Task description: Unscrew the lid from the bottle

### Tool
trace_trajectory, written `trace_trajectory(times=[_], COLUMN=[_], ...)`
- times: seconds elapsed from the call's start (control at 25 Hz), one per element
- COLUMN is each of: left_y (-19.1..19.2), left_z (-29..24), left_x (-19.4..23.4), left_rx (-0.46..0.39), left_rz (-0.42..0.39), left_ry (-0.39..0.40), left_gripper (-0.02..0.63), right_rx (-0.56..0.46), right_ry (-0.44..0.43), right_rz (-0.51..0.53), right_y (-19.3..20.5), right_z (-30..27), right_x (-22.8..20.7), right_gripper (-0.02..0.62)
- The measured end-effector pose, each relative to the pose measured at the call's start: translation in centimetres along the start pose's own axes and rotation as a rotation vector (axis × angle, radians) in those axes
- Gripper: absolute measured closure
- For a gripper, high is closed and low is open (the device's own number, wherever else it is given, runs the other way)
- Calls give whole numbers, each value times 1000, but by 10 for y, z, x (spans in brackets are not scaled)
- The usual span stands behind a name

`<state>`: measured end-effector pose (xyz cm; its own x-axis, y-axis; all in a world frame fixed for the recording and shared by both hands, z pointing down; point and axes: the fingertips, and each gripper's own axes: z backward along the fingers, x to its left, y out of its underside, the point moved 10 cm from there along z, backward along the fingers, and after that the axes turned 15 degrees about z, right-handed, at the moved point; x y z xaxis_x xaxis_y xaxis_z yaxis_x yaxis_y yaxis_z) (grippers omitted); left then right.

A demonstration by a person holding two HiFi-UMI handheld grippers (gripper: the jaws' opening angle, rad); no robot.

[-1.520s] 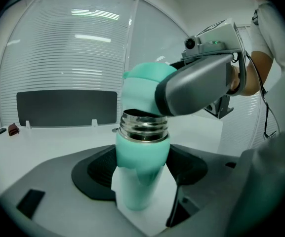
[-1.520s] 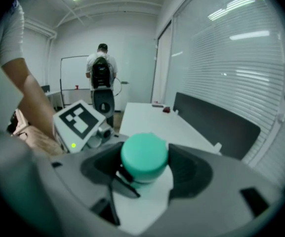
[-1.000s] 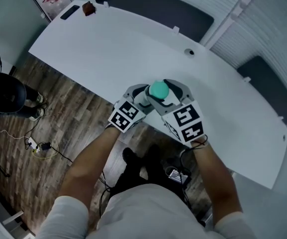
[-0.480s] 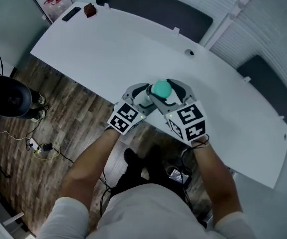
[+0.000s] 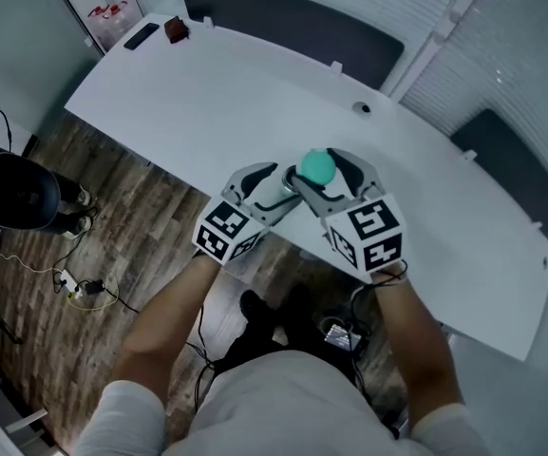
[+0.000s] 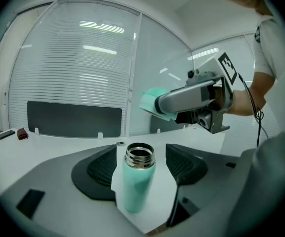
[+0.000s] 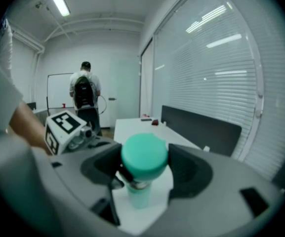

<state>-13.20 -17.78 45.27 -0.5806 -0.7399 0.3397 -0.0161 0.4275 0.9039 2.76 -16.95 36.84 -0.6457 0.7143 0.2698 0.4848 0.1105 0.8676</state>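
Bottle [image 6: 137, 181], where?
— Upright, mouth open, btwn left gripper [image 6: 141, 164] jaws, clamped on its mint body, over white desk [image 5: 207, 93] near edge.
And lid [image 7: 143, 155]?
— Off (hanging above the mouth, not touching), pinched tight in right gripper [image 7: 142, 168] jaws.

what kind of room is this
Most likely an office or meeting room: a long white desk with dark divider panels along its far edge, and slatted window blinds covering the glazed wall behind it.
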Motion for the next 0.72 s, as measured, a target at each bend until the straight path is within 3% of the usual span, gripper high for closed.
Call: trace_trajectory(times=[0.24,0.4,0.56,0.72], left_y=[-18,-26,-32,-31], left_z=[31,49,73,90], left_x=[-9,-19,-40,-68], left_rx=[-117,-157,-194,-222], left_rz=[116,152,165,163], left_ry=[-7,1,-54,-101], left_gripper=[278,281,390,457], right_rx=[-33,-47,-65,-86], right_ry=[29,55,101,143], right_rz=[-27,-54,-69,-68], right_y=[-8,-11,-17,-20], right_z=[19,34,55,77], right_x=[-6,-9,-2,16], right_gripper=[285,285,285,285])
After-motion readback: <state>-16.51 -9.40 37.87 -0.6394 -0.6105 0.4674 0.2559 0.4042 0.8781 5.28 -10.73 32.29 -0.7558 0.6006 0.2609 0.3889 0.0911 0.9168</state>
